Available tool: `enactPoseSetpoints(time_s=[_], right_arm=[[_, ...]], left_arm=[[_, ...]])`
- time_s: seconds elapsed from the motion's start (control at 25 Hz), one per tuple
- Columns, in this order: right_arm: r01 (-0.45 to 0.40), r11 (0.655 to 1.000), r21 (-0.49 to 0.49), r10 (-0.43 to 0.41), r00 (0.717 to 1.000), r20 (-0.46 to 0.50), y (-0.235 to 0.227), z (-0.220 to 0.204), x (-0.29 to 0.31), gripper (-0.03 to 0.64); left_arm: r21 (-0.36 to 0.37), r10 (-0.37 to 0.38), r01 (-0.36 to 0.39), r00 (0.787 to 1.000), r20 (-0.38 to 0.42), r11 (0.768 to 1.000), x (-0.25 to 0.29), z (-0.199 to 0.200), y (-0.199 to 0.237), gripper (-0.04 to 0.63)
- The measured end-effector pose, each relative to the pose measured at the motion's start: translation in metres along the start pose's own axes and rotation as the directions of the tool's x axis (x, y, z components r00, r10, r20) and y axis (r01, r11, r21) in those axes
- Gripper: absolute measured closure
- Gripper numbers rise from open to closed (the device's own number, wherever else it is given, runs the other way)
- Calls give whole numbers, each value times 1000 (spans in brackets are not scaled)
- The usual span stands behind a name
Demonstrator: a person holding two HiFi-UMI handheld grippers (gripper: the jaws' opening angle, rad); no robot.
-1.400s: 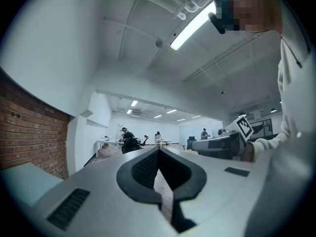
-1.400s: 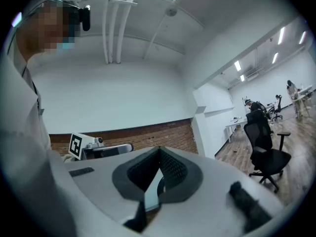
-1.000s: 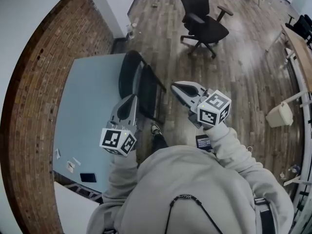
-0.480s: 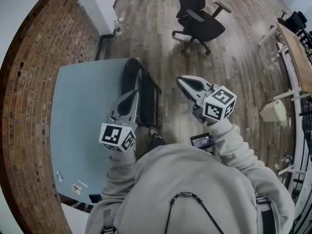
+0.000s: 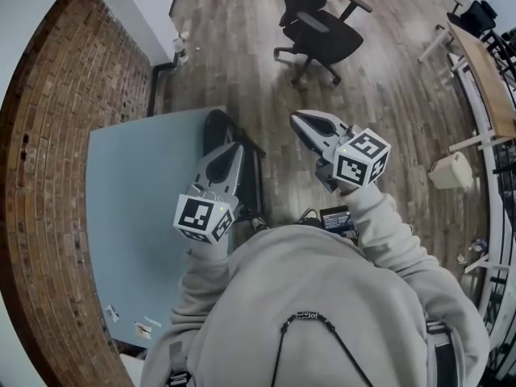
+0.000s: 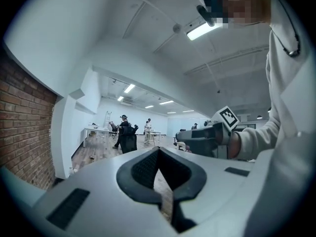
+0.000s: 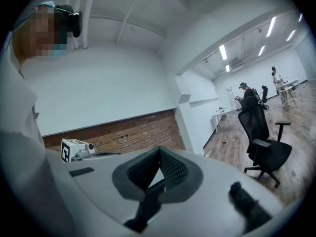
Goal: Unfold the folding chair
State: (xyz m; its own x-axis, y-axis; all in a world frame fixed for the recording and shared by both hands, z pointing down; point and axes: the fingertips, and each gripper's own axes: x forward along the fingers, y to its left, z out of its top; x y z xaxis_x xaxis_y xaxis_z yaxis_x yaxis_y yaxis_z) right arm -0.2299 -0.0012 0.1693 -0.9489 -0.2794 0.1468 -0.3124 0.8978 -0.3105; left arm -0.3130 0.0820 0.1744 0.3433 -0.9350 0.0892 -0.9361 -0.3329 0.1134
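The black folding chair (image 5: pixel 242 168) stands folded flat beside the edge of a light-blue table (image 5: pixel 137 208). In the head view my left gripper (image 5: pixel 235 147) is shut and empty. It hangs over the chair's upper part; whether it touches the chair I cannot tell. My right gripper (image 5: pixel 297 118) is shut on nothing and hovers to the right of the chair, over the wood floor. In the left gripper view the pads (image 6: pixel 148 164) meet, and the right gripper (image 6: pixel 205 139) shows beyond them. The right gripper view shows closed pads (image 7: pixel 173 169) and the left gripper's marker cube (image 7: pixel 73 150).
A black office chair (image 5: pixel 318 31) stands on the wood floor ahead. A brick wall (image 5: pixel 48 127) runs along the left behind the table. A desk (image 5: pixel 484 71) and a white bin (image 5: pixel 451 170) are at the right. Several people (image 6: pixel 121 131) stand far off.
The chair and table have come nearer in the head view. Both grippers have moved forward, and the left one now overlaps the chair's top. Both stay shut.
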Motion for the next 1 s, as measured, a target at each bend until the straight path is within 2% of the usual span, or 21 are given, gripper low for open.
enactPoseSetpoints(time_s=[0.12, 0.24, 0.32, 0.44, 0.48, 0.52, 0.56, 0.6, 0.68, 0.76, 0.84, 0.88, 0.92, 1.0], right_arm=[[-21, 1000, -2, 21, 1000, 8, -4, 7, 12, 611], [-45, 999, 5, 45, 999, -12, -6, 2, 25, 611], [-51, 999, 4, 51, 998, -41, -9, -6, 35, 611], [-22, 999, 40, 27, 991, -128, -25, -40, 60, 609], [-8, 998, 66, 19, 985, -170, -33, -59, 69, 601], [5, 996, 93, 15, 977, -215, -41, -82, 79, 579], [17, 993, 118, 15, 964, -265, -48, -109, 90, 510], [32, 990, 140, 15, 946, -323, -56, -140, 101, 463], [69, 979, 191, 26, 891, -453, -67, -216, 122, 408], [98, 963, 251, 71, 807, -586, -71, -302, 138, 390], [127, 937, 325, 142, 714, -686, -67, -380, 154, 372], [146, 921, 360, 172, 677, -716, -63, -409, 162, 366], [168, 908, 384, 191, 649, -736, -60, -432, 171, 362], [225, 885, 407, 192, 620, -760, -61, -467, 191, 360]], left_arm=[[6, -6, 6, 1000, 0, 1000, 11, 2, 4, 591], [6, 38, -38, 999, -1, 999, 12, 2, 21, 591], [30, 109, -108, 993, -35, 994, 10, -7, 40, 591], [39, 234, -230, 962, -140, 972, 6, -41, 73, 579], [34, 256, -254, 947, -193, 967, 6, -58, 81, 406], [35, 271, -271, 929, -251, 962, 7, -77, 88, 355], [44, 283, -283, 907, -311, 958, 7, -100, 96, 278], [58, 292, -291, 881, -372, 955, 6, -125, 104, 231], [65, 294, -301, 825, -483, 952, 1, -181, 119, 189], [29, 273, -311, 783, -558, 950, -6, -231, 131, 176], [-36, 227, -312, 762, -607, 950, -8, -265, 140, 175], [-79, 189, -303, 756, -627, 950, -7, -276, 141, 175], [-123, 149, -292, 753, -641, 948, -5, -283, 141, 176], [-179, 103, -284, 751, -652, 942, -4, -289, 143, 178]])
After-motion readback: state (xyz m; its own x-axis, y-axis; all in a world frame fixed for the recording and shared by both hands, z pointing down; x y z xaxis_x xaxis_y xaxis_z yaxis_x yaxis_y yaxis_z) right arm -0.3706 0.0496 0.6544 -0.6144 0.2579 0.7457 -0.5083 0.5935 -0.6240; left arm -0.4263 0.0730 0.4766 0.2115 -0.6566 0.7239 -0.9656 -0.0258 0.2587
